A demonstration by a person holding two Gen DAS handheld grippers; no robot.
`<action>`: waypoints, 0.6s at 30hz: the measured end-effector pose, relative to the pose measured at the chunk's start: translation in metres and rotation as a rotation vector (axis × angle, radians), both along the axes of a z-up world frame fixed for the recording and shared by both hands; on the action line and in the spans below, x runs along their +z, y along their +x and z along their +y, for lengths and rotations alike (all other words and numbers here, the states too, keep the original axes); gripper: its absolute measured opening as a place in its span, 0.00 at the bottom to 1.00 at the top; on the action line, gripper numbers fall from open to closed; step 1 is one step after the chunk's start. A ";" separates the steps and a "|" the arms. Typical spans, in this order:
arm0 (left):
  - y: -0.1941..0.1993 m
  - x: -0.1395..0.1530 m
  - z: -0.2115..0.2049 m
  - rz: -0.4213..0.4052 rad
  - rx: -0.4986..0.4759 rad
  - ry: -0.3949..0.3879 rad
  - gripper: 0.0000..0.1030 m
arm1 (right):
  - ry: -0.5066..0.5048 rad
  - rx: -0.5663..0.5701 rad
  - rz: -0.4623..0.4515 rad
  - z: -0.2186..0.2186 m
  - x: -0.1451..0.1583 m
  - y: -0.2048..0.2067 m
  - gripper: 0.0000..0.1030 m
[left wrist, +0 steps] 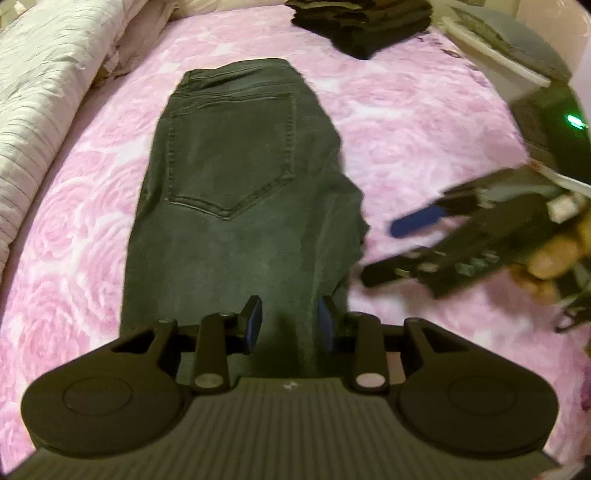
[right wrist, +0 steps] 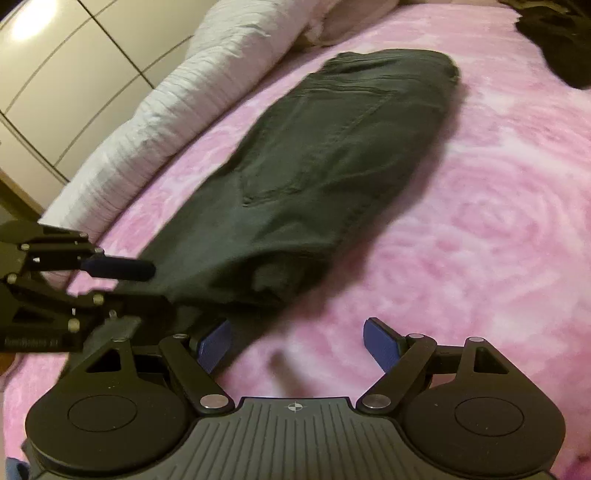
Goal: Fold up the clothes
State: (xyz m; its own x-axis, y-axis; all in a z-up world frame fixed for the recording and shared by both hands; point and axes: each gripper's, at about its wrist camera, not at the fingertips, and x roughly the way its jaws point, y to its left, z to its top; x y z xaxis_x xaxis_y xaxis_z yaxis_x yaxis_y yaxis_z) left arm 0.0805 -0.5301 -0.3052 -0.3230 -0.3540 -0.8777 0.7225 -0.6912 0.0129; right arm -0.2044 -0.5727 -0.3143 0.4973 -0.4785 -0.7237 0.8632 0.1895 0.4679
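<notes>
1. One pair of dark jeans [left wrist: 236,206] lies on a pink rose-patterned bed [left wrist: 406,122], folded lengthwise with a back pocket facing up; its long axis runs straight away from the left hand-held gripper [left wrist: 290,323], with the waistband at the far end and the legs trailing toward the near edge of the bed.
2. The left hand-held gripper sits directly over the near part of the jeans, its blue pads on either side of a ridge of denim. The jaws are narrow but not clenched, and whether the pads actually press the cloth cannot be told.
3. The right hand-held gripper [right wrist: 297,345] hovers released, with its jaws wide and nothing between them but bare bedspread; the jeans lie just to its left, so the left hand is the nearer of the two.
4. Judged from this layout, the coming move is probably a lift of the leg end toward the waistband, along that long axis; the right gripper would first have to shift left onto the cloth.
5. A white quilted pillow [left wrist: 40,92] lines the left edge of the bed, and a stack of folded dark clothes [left wrist: 362,26] sits near the far edge, beyond the waistband. Neither blocks the fold, though the stack limits room past the waistband.
</notes>
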 end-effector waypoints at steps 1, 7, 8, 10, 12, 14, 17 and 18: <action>-0.002 0.001 0.004 0.006 -0.010 0.006 0.27 | -0.002 -0.002 -0.003 -0.005 0.000 0.001 0.80; -0.023 -0.013 0.039 -0.179 -0.181 -0.059 0.31 | -0.004 -0.010 -0.029 -0.012 0.008 -0.007 0.80; -0.023 -0.015 0.041 -0.203 -0.196 -0.061 0.27 | 0.004 -0.021 -0.036 -0.010 0.010 -0.010 0.80; -0.014 -0.011 0.036 -0.170 -0.165 -0.036 0.14 | 0.021 -0.043 -0.032 -0.005 0.010 -0.016 0.80; -0.001 -0.003 0.029 -0.130 -0.116 -0.022 0.12 | 0.033 -0.057 -0.020 -0.001 0.011 -0.019 0.80; 0.012 0.001 0.022 -0.104 -0.067 -0.022 0.10 | 0.040 -0.033 -0.015 0.008 0.012 -0.013 0.80; 0.024 0.002 0.013 -0.069 -0.019 -0.006 0.09 | 0.043 0.017 -0.020 0.021 0.013 0.002 0.80; 0.025 0.001 0.010 -0.064 -0.011 -0.003 0.08 | 0.043 0.029 -0.029 0.023 0.012 0.009 0.80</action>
